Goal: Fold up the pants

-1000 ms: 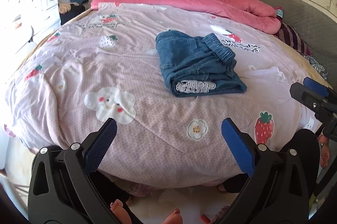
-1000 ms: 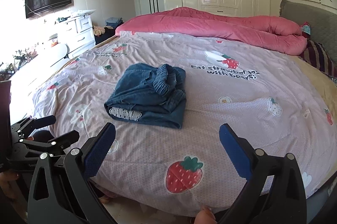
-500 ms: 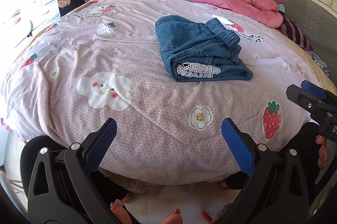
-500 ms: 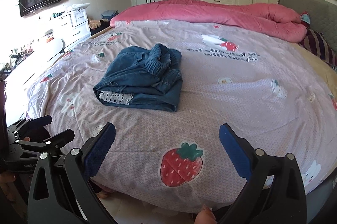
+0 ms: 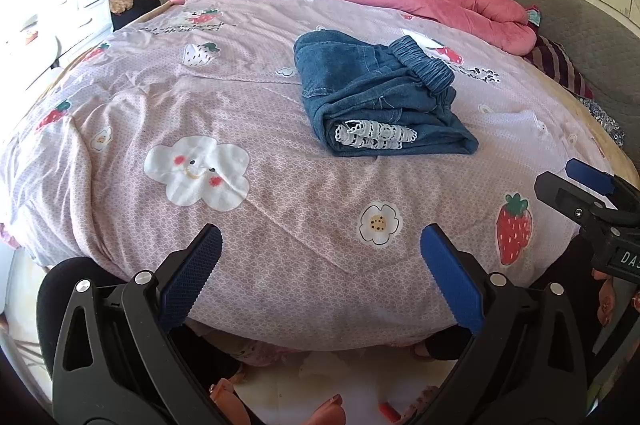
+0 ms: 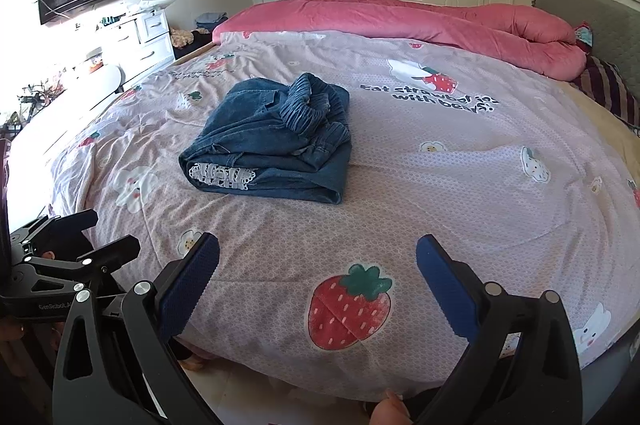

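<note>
Pants [image 5: 376,93] lie folded in a compact blue denim bundle mid-bed [image 5: 280,225] on the strawberry-print cover, elastic waistband on top, white lace trim showing at the near edge. Left gripper [image 5: 320,273] spread wide, holding nothing, hanging over the foot edge of the bed. Right gripper [image 6: 318,277] same: wide, holding nothing, well apart from the pants. Pink duvet [image 6: 400,21] bunched along the far side
</note>
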A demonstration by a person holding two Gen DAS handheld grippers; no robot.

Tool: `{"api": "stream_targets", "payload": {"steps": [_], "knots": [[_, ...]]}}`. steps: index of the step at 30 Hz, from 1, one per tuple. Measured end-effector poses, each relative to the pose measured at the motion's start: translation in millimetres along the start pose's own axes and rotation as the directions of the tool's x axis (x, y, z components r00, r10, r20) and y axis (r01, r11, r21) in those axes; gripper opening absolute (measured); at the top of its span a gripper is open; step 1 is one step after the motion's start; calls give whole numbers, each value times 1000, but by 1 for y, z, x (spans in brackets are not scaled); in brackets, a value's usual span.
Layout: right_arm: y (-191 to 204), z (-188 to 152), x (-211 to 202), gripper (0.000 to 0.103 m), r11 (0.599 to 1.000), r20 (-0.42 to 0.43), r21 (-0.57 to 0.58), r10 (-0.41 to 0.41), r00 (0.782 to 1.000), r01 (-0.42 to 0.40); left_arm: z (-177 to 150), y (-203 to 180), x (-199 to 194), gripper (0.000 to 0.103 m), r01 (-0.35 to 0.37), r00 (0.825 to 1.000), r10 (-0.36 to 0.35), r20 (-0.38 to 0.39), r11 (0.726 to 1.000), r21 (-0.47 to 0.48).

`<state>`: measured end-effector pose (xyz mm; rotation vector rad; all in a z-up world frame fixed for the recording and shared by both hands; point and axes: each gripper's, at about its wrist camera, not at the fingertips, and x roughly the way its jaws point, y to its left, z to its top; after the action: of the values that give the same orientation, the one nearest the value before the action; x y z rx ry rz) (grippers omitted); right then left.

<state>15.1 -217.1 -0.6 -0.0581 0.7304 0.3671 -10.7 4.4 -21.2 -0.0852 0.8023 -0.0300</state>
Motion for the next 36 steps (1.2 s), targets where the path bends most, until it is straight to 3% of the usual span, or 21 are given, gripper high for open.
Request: {"api": "stream_targets", "payload": {"steps": [36], "knots": [[-3, 2, -2, 99, 1000, 0, 5, -12, 1000, 12, 1, -3, -1, 94, -16, 1000, 16, -4, 1000, 6]]}}
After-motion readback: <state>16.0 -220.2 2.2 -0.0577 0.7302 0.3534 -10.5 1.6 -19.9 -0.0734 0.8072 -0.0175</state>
